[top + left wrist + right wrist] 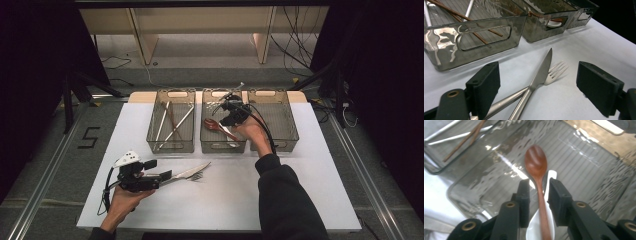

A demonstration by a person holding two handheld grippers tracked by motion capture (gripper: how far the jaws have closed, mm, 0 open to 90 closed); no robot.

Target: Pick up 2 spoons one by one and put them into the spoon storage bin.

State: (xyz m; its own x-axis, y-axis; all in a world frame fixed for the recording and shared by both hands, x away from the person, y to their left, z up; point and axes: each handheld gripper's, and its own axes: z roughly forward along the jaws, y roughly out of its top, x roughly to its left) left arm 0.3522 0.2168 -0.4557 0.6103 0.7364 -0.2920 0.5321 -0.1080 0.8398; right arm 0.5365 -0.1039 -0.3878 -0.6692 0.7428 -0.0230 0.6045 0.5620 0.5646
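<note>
The right gripper view is showing the right gripper (537, 195) hanging over the middle smoky clear plastic bin (461, 195), its jaws standing slightly apart with the slim reddish-brown wooden spoon (537, 170) running between them; small gaps are showing on both sides of the handle, so the pads are not pressing it, and the spoon is lying on a white ceramic soup spoon (549, 195) on the bin floor, bowl pointing to twelve o'clock. It is looking light, stiff and smooth-lacquered, so I judge it apt to slip or swivel unless pinched across the narrow handle near its middle. In the high view the left gripper (167, 176) is sitting at about seven o'clock on the white table top (280, 200), jaws spread wide around the handles of a steel table knife (541, 72) and a steel fork (554, 73) that are crossing each other. Both are looking heavier, hard and slick, lying flat, best gripped at the handle ends.
</note>
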